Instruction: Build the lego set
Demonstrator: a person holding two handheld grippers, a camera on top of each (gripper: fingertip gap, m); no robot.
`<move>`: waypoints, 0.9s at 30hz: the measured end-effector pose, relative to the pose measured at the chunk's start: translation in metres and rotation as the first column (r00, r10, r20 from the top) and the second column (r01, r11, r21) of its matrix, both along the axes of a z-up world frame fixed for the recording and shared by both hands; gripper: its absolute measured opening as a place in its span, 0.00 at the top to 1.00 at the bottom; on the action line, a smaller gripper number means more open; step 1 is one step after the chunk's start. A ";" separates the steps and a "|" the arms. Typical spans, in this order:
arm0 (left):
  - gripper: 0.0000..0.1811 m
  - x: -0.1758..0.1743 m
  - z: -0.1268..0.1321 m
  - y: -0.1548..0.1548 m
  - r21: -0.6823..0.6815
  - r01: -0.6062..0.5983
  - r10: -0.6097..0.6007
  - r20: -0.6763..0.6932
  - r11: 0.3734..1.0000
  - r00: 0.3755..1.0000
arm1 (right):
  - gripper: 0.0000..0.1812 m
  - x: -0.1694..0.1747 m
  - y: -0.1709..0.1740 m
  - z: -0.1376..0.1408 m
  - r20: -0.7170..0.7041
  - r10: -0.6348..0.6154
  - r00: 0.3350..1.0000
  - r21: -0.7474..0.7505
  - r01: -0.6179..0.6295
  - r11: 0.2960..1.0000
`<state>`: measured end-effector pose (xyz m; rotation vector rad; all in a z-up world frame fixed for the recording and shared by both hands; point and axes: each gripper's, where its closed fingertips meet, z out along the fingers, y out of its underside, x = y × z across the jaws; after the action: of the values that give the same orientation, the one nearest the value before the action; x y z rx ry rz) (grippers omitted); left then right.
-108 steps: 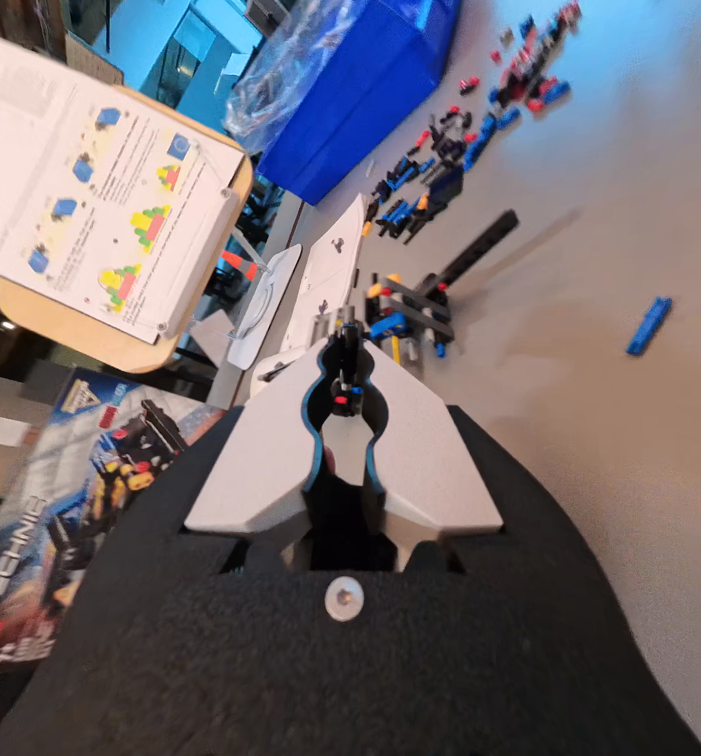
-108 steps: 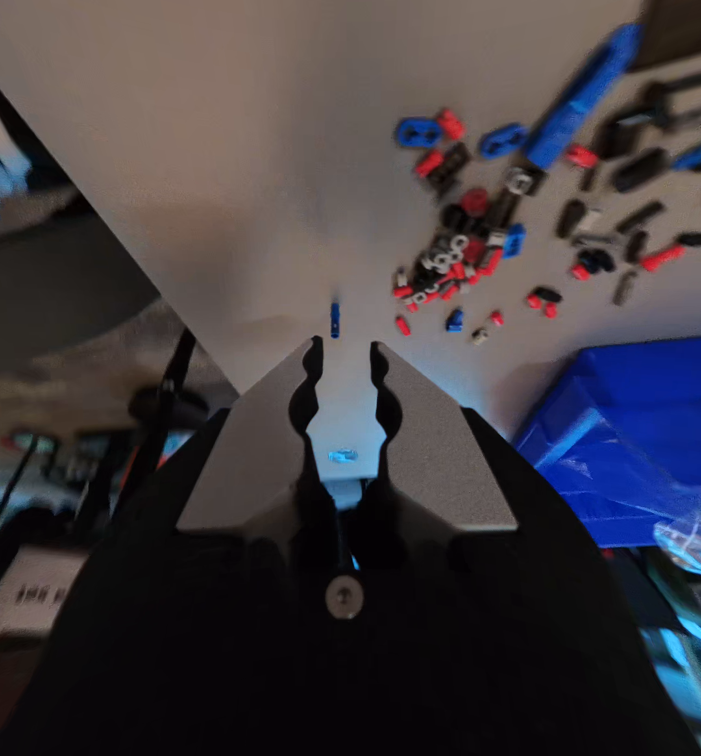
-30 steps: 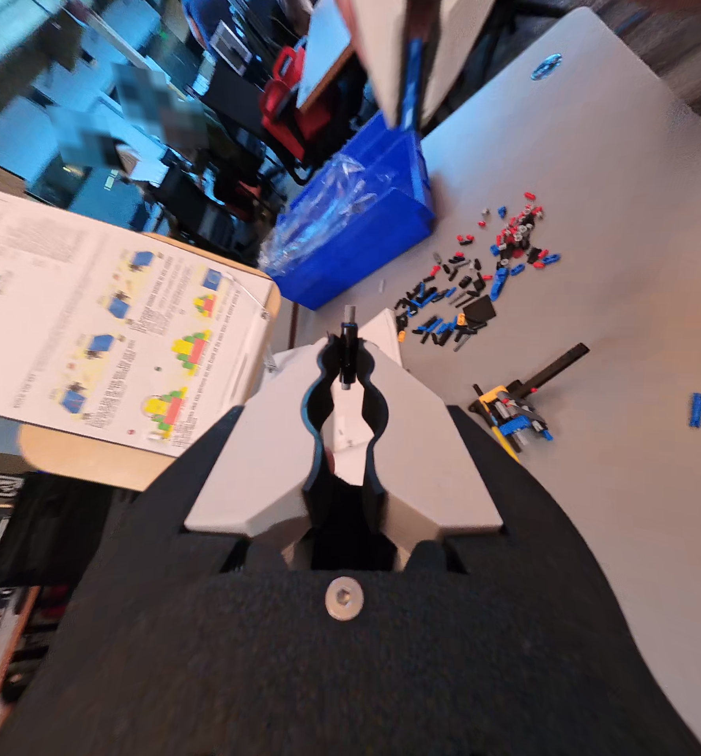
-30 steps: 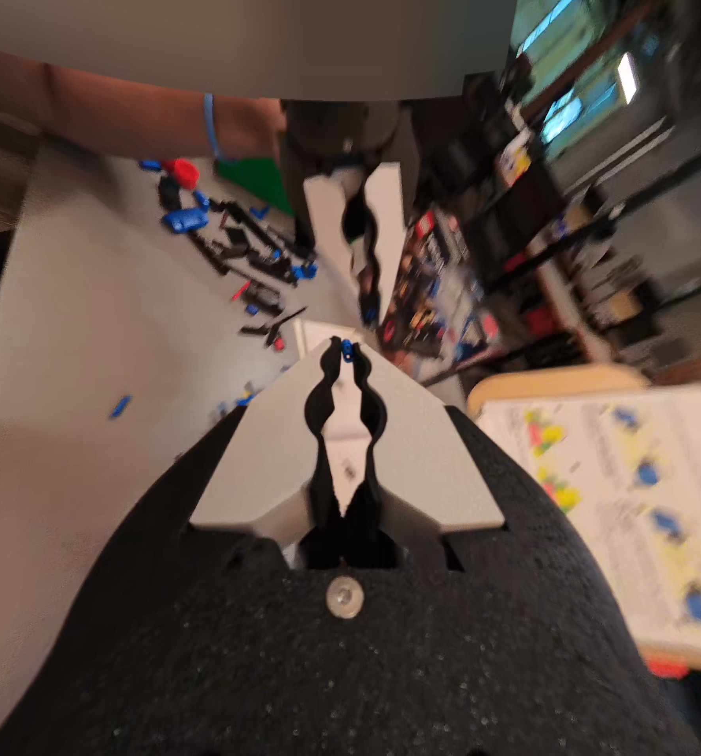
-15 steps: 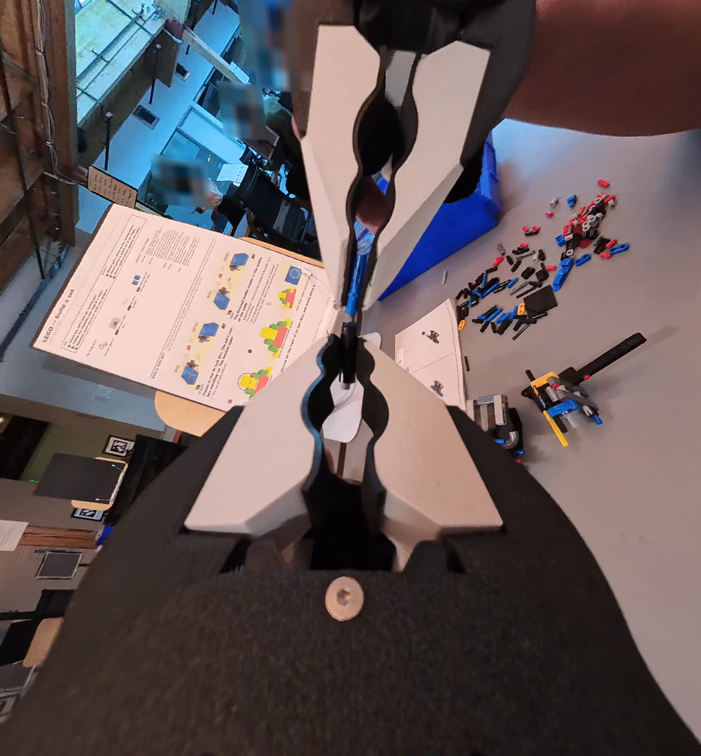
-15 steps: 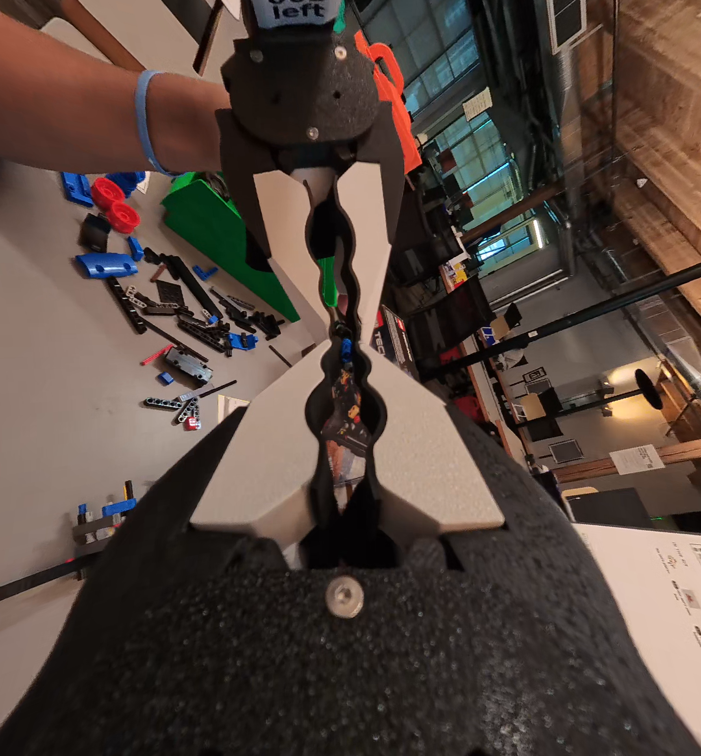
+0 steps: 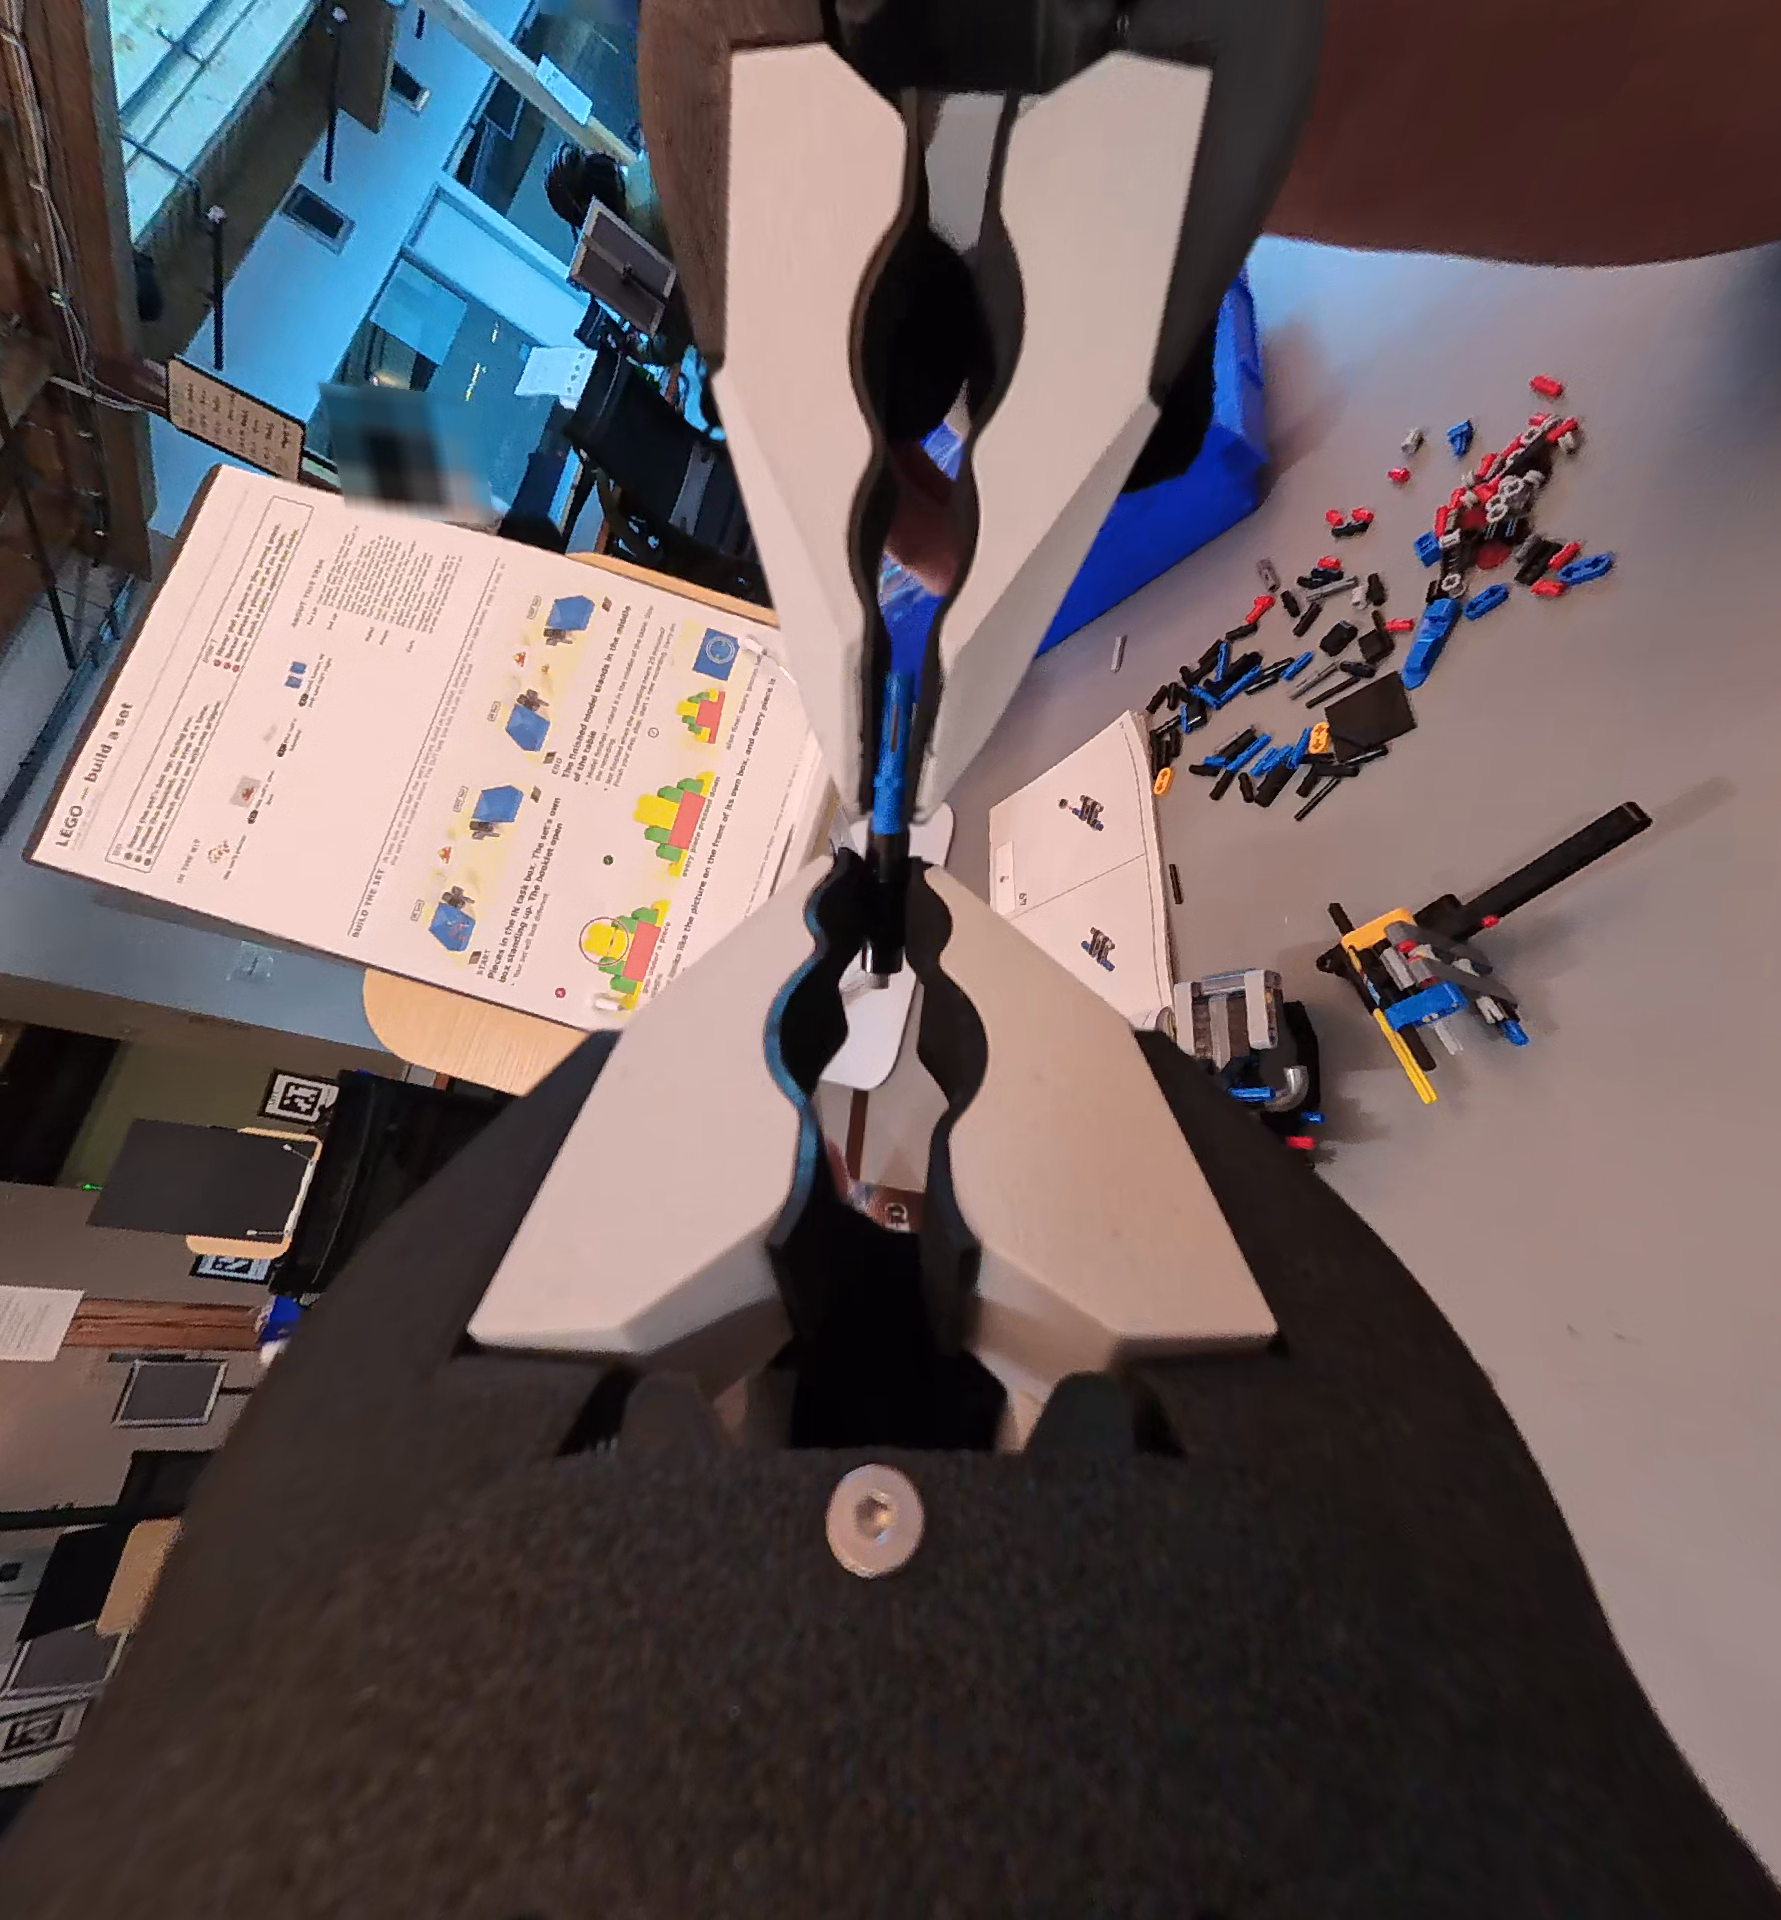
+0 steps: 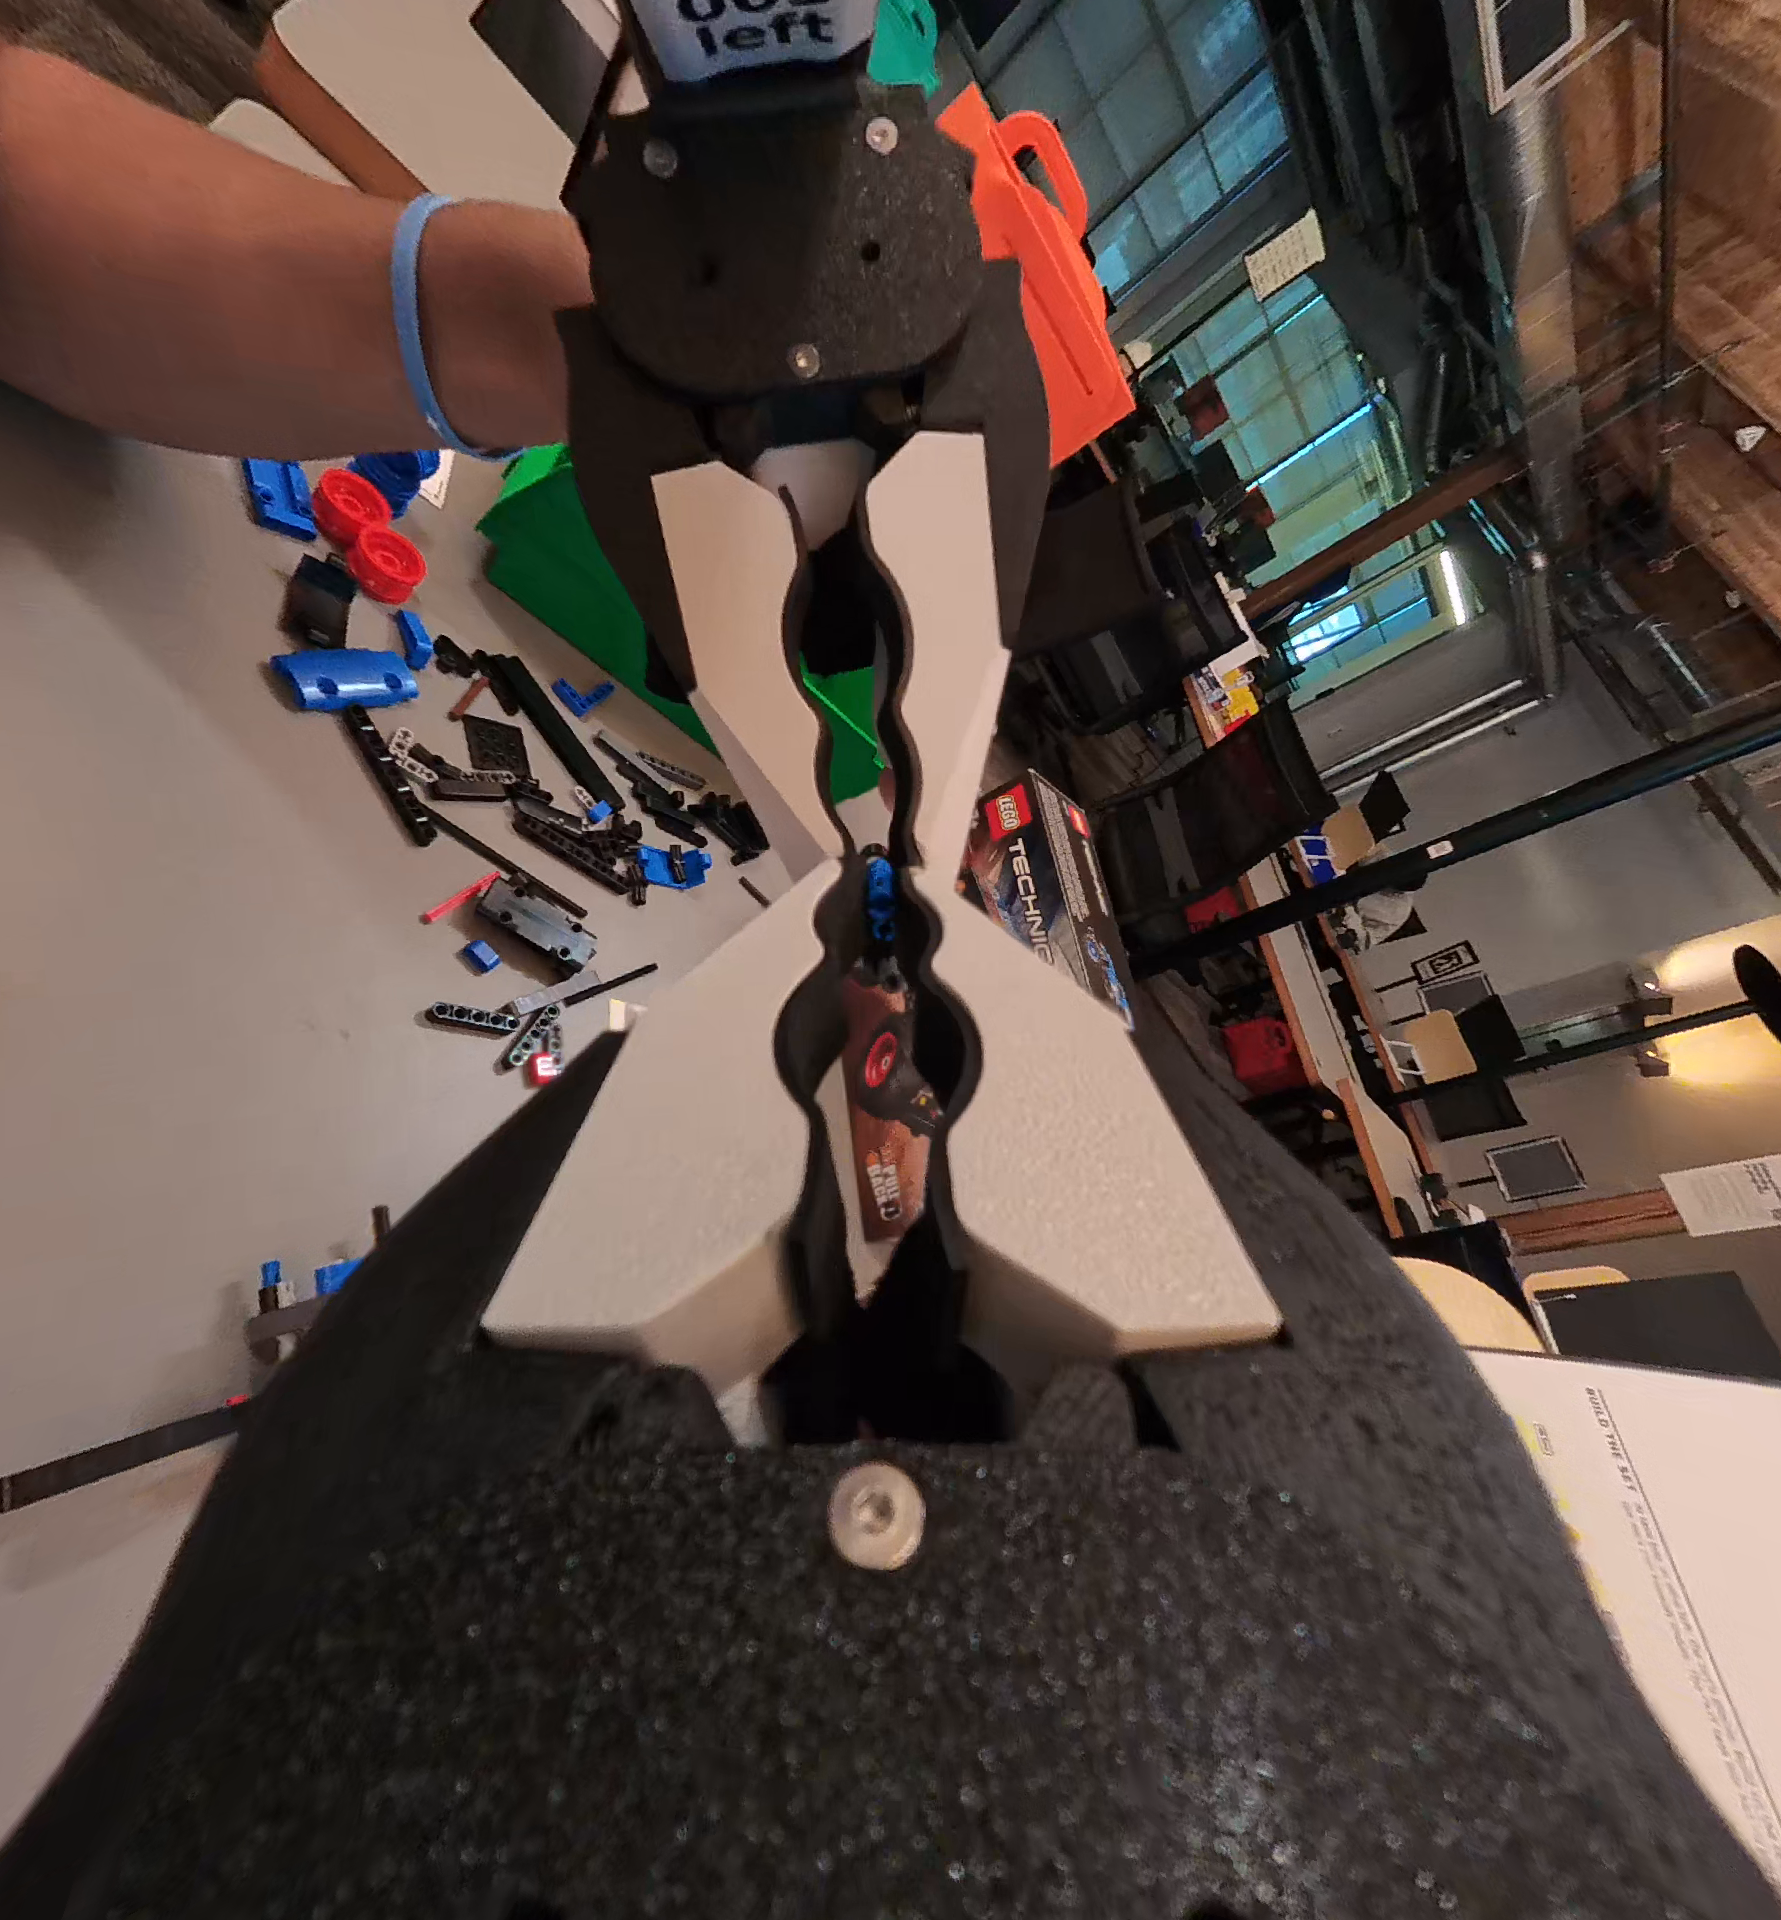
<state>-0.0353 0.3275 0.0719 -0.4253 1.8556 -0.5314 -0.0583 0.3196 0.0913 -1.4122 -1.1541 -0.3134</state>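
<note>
Jaws of both tools meet tip to tip in mid-air, above the table. Left gripper (image 7: 878,896) is clamped on a small black pin (image 7: 881,914); right gripper (image 8: 878,896) is clamped on a blue pin (image 8: 878,900). In the left wrist view the blue pin (image 7: 892,758) sticks out of the right gripper (image 7: 891,790) straight down onto the black pin, ends touching or nearly so; whether they are already seated cannot be told.

Step in hand looks like joining the two pins end to end. To do it well: keep both pins on one line, push straight along that axis, no twisting, and hold both grips tight so neither pin slips back between the fingers. Misalignment would likely tip or drop a pin.

Below, a grey table (image 7: 1644,1299) carries scattered loose pieces (image 7: 1385,644) in black, blue and red, a half-built model (image 7: 1416,987) with yellow and blue parts, and an open instruction booklet (image 7: 1083,862). Blue bin (image 7: 1177,499) sits behind them. Printed instruction sheet (image 7: 429,727) stands on a board nearby. From the right wrist view: red wheels (image 8: 372,535), green bin (image 8: 553,561), set box (image 8: 1047,883) at the table edge. Room beyond is a workshop with windows, desks and wooden beams.
</note>
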 end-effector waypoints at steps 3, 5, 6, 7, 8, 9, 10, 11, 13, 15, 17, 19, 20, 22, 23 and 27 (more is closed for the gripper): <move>0.96 0.001 0.000 0.001 0.004 -0.006 0.006 0.006 1.000 1.000 | 0.97 0.000 0.001 -0.001 -0.001 -0.003 1.000 -0.001 0.003 1.000; 0.97 -0.001 0.003 0.000 -0.010 0.002 -0.002 0.011 1.000 1.000 | 0.97 0.001 0.001 0.001 0.001 -0.010 1.000 0.009 0.010 1.000; 0.97 -0.001 0.004 -0.001 -0.009 0.005 -0.005 0.015 1.000 1.000 | 0.98 0.001 0.000 0.002 -0.001 -0.012 1.000 0.009 0.012 1.000; 0.97 -0.001 0.003 -0.002 -0.009 0.009 -0.009 0.011 1.000 1.000 | 0.97 0.002 0.000 0.003 -0.001 -0.018 1.000 0.008 0.018 1.000; 0.97 -0.002 0.002 -0.003 -0.010 0.010 -0.010 0.009 1.000 1.000 | 0.97 0.002 -0.001 0.003 -0.001 -0.017 1.000 0.011 0.017 1.000; 0.97 -0.001 0.002 -0.002 -0.003 0.009 -0.009 0.012 1.000 1.000 | 0.98 0.001 -0.001 0.003 0.000 -0.017 1.000 0.008 0.017 1.000; 0.97 -0.001 0.002 -0.002 0.001 0.006 -0.006 0.013 1.000 1.000 | 0.97 0.001 -0.001 0.002 0.005 -0.022 1.000 0.003 0.022 1.000; 0.96 -0.001 0.002 -0.002 0.000 0.006 -0.006 0.012 1.000 1.000 | 0.97 0.002 -0.001 0.002 0.009 -0.028 1.000 0.005 0.028 1.000; 0.96 -0.001 0.003 -0.003 -0.003 0.008 -0.008 0.015 1.000 1.000 | 0.98 0.001 -0.002 0.002 0.014 -0.030 0.999 0.001 0.030 1.000; 0.97 -0.002 0.005 -0.003 -0.008 0.012 -0.012 0.022 1.000 1.000 | 0.98 0.003 -0.002 0.002 0.023 -0.039 0.999 0.004 0.039 0.999; 0.97 -0.002 0.004 -0.003 -0.003 0.008 -0.008 0.020 1.000 1.000 | 0.98 0.002 -0.003 0.001 0.019 -0.035 0.999 0.001 0.035 0.999; 0.96 -0.002 0.004 -0.003 0.000 0.005 -0.005 0.020 1.000 1.000 | 0.98 0.001 -0.003 0.001 0.019 -0.034 0.999 -0.001 0.034 0.999; 0.96 -0.002 0.004 -0.004 0.004 0.002 -0.002 0.023 1.000 1.000 | 0.98 0.001 -0.003 0.001 0.014 -0.034 0.999 -0.003 0.034 0.999; 0.96 -0.001 0.006 -0.002 0.022 -0.017 0.016 0.040 1.000 0.999 | 0.98 0.002 -0.002 0.003 0.003 -0.040 0.999 0.001 0.040 0.999; 0.97 -0.001 0.006 -0.002 0.034 -0.029 0.028 0.045 0.999 0.999 | 0.98 0.002 -0.002 0.003 0.002 -0.042 0.999 0.000 0.042 0.999; 0.97 0.000 0.017 -0.005 0.022 -0.040 0.037 0.104 0.999 0.994 | 0.98 0.003 -0.004 0.011 -0.014 -0.021 1.000 0.048 0.022 0.999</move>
<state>-0.0358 0.3229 0.0888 -0.4091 1.7491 -0.4954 -0.0555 0.3155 0.1018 -1.3836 -1.1141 -0.3442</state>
